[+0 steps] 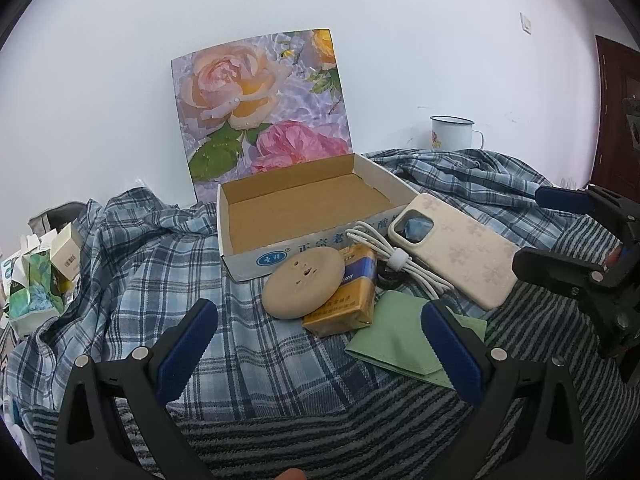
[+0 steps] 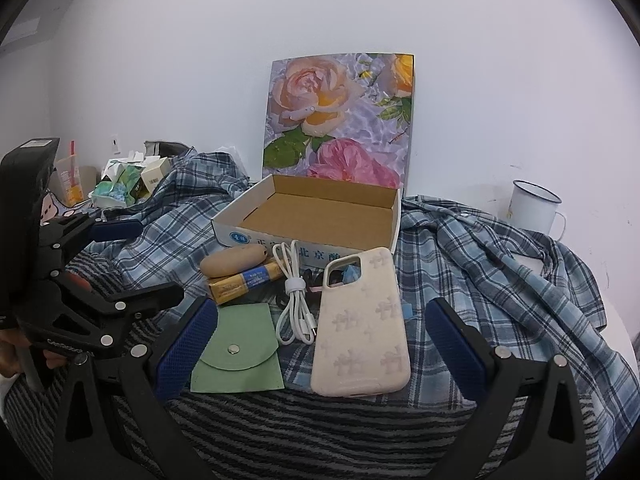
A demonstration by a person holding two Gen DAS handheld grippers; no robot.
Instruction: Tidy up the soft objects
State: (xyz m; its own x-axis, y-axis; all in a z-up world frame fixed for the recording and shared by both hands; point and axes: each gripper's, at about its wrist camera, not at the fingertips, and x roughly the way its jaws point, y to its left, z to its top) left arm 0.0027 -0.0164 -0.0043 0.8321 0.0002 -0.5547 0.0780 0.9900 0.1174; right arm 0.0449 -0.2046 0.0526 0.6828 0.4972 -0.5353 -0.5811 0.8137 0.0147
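An open cardboard box (image 1: 240, 220) (image 2: 384, 220) with a rose-print lid stands on a plaid shirt. In front of it lie a tan round pad (image 1: 302, 284) (image 2: 234, 262), a yellow tissue pack (image 1: 352, 300) (image 2: 244, 284), a coiled white cable (image 1: 396, 258) (image 2: 296, 300), a cream phone case (image 1: 460, 256) (image 2: 360, 328) and a green snap pouch (image 1: 400, 344) (image 2: 236, 352). My left gripper (image 1: 320, 344) is open and empty, just short of the pad and pouch. My right gripper (image 2: 320, 340) is open and empty, straddling the phone case.
A white enamel mug (image 1: 454, 132) (image 2: 532, 206) stands at the back right by the wall. Tissue packs and small boxes (image 1: 36, 276) (image 2: 128, 184) are piled at the left. A striped grey towel (image 1: 320, 432) (image 2: 320, 424) covers the near surface.
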